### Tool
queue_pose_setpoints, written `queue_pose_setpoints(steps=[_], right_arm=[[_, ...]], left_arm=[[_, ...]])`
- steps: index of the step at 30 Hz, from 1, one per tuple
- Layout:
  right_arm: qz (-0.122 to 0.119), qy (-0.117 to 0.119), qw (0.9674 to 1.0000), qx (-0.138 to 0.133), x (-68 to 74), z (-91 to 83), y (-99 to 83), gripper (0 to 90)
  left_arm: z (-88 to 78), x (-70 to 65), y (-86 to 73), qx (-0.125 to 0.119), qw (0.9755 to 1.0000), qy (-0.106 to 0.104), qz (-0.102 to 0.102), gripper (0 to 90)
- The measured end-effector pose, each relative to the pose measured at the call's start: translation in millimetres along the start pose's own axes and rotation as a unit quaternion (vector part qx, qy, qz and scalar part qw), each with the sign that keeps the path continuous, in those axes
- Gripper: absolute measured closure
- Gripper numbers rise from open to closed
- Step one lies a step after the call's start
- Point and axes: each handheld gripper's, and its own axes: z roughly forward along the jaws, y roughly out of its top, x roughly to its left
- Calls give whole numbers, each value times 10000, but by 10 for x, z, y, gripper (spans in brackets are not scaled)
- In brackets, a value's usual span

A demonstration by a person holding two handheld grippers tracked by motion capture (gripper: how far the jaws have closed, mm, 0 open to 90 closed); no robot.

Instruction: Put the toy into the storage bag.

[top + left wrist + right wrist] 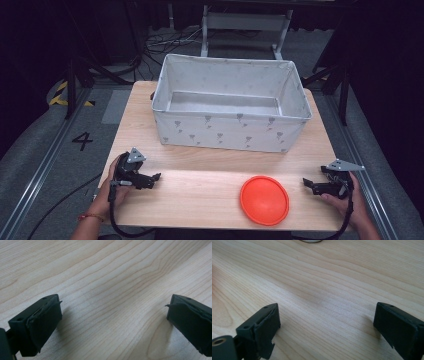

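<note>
Overhead, the orange disc [264, 200] lies flat near the desk's [200, 195] front edge, just beside the right tool [309, 185], well apart from the left tool [155, 179]; the fabric bin [230, 132] stands toward the back edge. Left gripper view: jaws spread over bare wood. Right gripper view: jaws likewise released, nothing between them.
</note>
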Motion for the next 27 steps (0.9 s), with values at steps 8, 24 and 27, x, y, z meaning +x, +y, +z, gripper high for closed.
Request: queue_pose_setpoints(steps=[8,24,27], right_arm=[[-8,1,10000,5,-1,-4,-3,72],[-202,390,9990,-124,104,-116,169,176],[-376,566,9975,-193,213,-146,258,176]], left_arm=[[-33,-15,-39,-20,10000,21,-6,3],[-55,14,-63,-23,9998,-108,159,4],[-55,15,-63,-22,9998,-109,160,4]])
